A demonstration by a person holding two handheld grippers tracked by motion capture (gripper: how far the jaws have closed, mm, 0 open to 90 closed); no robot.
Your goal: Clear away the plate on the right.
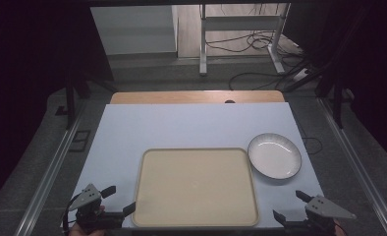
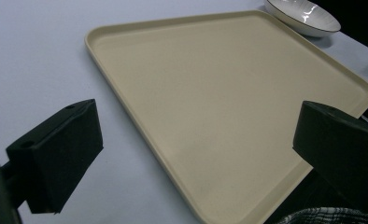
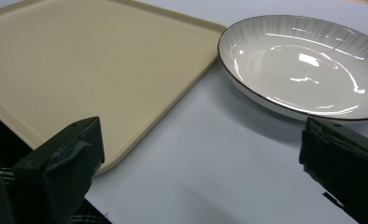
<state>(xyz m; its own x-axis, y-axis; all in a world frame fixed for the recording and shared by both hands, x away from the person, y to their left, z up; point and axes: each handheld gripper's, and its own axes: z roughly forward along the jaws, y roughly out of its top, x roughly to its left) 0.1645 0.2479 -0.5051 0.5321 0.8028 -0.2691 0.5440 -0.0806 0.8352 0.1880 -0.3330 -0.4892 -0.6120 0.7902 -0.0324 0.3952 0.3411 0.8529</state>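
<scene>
High view: a table covered by a pale blue-white sheet carries a beige rectangular tray near the person's edge, with a white bowl with a thin dark rim just beside the tray's far right corner. The left gripper sits at the lower left, close to the tray's near left corner, its two black jaws spread apart with nothing between them; the right gripper sits at the lower right, below the bowl and just off the tray's near right corner, likewise spread and empty. Each gripper bears a grey three-cornered plate on top. A wooden strip of the tabletop shows beyond the sheet, and cables lie on the floor behind. Left gripper view: the jaws frame the tray, which lies flat and bare on the sheet, with the bowl at its far corner. Right gripper view: the bowl stands upright on the sheet, very close to the tray's corner; whether they touch cannot be told. A checked sleeve edge shows at the bottom of the left gripper view.
</scene>
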